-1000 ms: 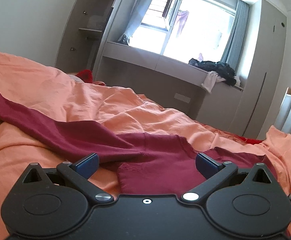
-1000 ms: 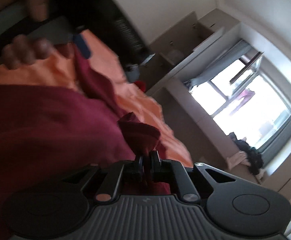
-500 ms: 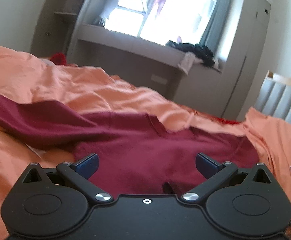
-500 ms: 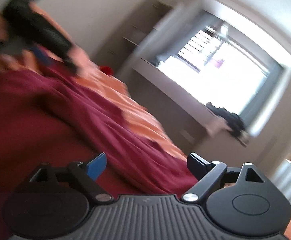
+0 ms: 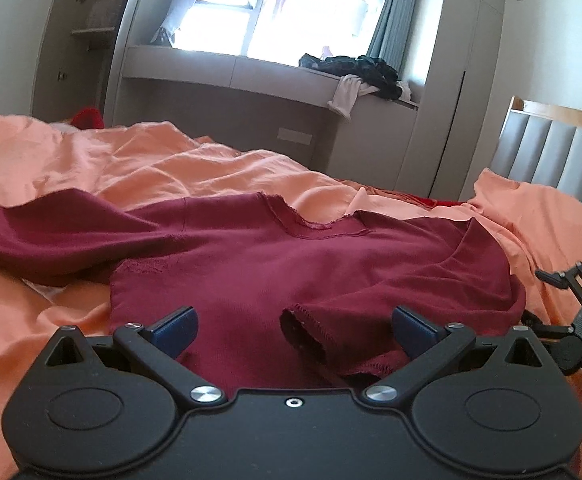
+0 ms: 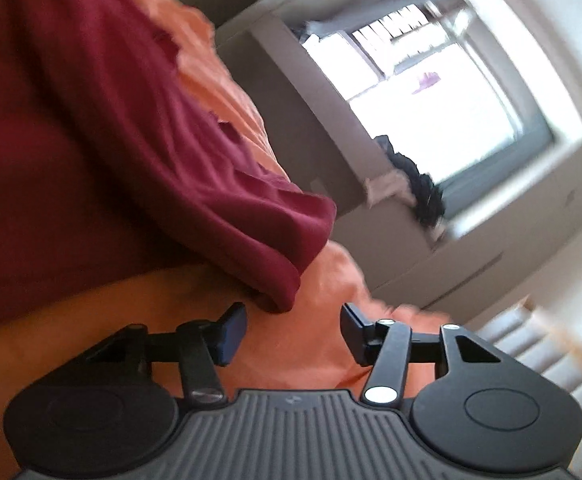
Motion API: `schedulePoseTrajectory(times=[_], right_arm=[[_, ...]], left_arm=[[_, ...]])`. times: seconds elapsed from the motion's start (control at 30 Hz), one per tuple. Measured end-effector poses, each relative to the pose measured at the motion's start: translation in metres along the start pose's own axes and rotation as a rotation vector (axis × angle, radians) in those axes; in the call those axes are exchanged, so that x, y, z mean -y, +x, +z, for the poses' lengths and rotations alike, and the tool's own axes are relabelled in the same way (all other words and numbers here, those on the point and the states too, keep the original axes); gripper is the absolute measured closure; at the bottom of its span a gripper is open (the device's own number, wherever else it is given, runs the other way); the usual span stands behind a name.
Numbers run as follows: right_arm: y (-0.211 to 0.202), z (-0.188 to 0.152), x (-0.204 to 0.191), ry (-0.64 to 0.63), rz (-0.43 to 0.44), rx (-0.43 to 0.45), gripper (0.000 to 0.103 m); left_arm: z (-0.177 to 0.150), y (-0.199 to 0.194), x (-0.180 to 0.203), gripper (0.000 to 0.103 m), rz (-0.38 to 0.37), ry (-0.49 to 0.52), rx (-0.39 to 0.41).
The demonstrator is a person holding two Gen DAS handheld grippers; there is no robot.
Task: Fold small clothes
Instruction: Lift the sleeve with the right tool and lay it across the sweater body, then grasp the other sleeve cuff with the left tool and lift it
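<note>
A dark red shirt (image 5: 291,256) lies partly folded on the orange bed sheet (image 5: 151,172), collar towards the window, one sleeve trailing off to the left. A folded sleeve cuff (image 5: 311,328) lies between the jaws of my left gripper (image 5: 293,326), which is open and empty just above the shirt's near edge. My right gripper (image 6: 291,330) is open and empty, tilted, over the orange sheet (image 6: 299,356) just beside the shirt's rolled edge (image 6: 275,264). The right gripper also shows at the right edge of the left wrist view (image 5: 571,304).
A grey window bench (image 5: 251,76) with a heap of dark clothes (image 5: 355,68) runs behind the bed. A grey padded headboard (image 5: 551,152) stands at the right. A red item (image 5: 87,118) lies by the shelves at the far left.
My right gripper let go of the shirt's sleeve, opened, and drew back to the shirt's right edge. My left gripper swung right, so the shirt's body and folded sleeve now lie before it.
</note>
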State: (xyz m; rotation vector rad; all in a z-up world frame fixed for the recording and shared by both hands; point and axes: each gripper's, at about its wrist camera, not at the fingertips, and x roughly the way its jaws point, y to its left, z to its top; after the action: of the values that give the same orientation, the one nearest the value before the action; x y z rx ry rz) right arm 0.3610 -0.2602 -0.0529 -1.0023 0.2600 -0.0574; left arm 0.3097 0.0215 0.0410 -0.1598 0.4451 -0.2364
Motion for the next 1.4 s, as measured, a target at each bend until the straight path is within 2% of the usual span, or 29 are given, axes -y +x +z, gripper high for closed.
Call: schedulePoseTrajectory(times=[0.07, 0.1, 0.13, 0.17, 0.23, 0.3, 0.37, 0.47, 0.5, 0.57, 0.67, 0.77, 0.83, 0.97, 1.03, 1.17, 1.27, 1.4], right_arm=[[0.002, 0.001, -0.006, -0.045, -0.019, 0.024, 0.063], [0.004, 0.0, -0.008, -0.055, -0.021, 0.033, 0.073], [0.005, 0.0, -0.009, -0.058, -0.013, 0.038, 0.092], [0.006, -0.001, -0.01, -0.053, -0.001, 0.039, 0.097], [0.004, -0.002, -0.006, -0.008, 0.019, 0.036, 0.098], [-0.001, 0.0, 0.006, 0.106, 0.044, 0.011, 0.099], [-0.009, -0.005, 0.028, 0.314, 0.106, -0.016, 0.099], [-0.014, -0.023, 0.056, 0.644, 0.228, -0.107, 0.1], [-0.012, -0.028, 0.059, 0.72, 0.266, -0.132, 0.1], [-0.006, -0.03, 0.061, 0.763, 0.297, -0.148, 0.099], [-0.005, -0.027, 0.059, 0.723, 0.284, -0.161, 0.097], [-0.008, -0.027, 0.057, 0.687, 0.285, -0.179, 0.083], [-0.009, -0.026, 0.06, 0.669, 0.267, -0.187, 0.058], [-0.018, -0.024, 0.071, 0.671, 0.198, -0.175, 0.048], [-0.022, -0.025, 0.078, 0.718, 0.159, -0.146, 0.031], [-0.015, -0.023, 0.088, 0.77, 0.082, -0.112, 0.021], [-0.005, -0.019, 0.095, 0.841, 0.02, -0.069, 0.008], [0.028, -0.003, 0.088, 0.838, 0.041, -0.012, 0.002]], left_arm=[[-0.001, 0.0, 0.001, 0.0, 0.002, 0.012, 0.001], [-0.002, 0.001, 0.002, 0.0, 0.0, 0.016, -0.004], [-0.002, 0.001, 0.003, 0.0, -0.003, 0.021, -0.008], [-0.002, 0.002, 0.004, 0.0, -0.003, 0.028, -0.01], [-0.004, 0.003, 0.006, 0.0, 0.004, 0.044, -0.012], [-0.004, 0.003, 0.008, 0.0, 0.007, 0.057, -0.014], [-0.005, 0.002, 0.01, 0.0, 0.009, 0.068, -0.015], [-0.007, 0.003, 0.012, 0.0, 0.012, 0.083, -0.029], [-0.007, 0.005, 0.012, 0.0, 0.017, 0.09, -0.042], [-0.008, 0.006, 0.013, 0.0, 0.021, 0.098, -0.052], [-0.008, 0.005, 0.013, 0.0, 0.021, 0.101, -0.055], [-0.009, 0.002, 0.012, 0.0, 0.016, 0.098, -0.054], [-0.007, -0.002, 0.01, 0.0, 0.015, 0.085, -0.043], [-0.002, -0.016, -0.001, 0.0, 0.044, 0.015, 0.012], [0.001, -0.024, -0.011, 0.0, 0.089, -0.022, 0.048], [0.007, -0.033, -0.031, 0.0, 0.165, -0.082, 0.073], [0.01, -0.036, -0.047, 0.0, 0.216, -0.112, 0.07], [0.011, -0.043, -0.072, 0.0, 0.273, -0.162, 0.073]])
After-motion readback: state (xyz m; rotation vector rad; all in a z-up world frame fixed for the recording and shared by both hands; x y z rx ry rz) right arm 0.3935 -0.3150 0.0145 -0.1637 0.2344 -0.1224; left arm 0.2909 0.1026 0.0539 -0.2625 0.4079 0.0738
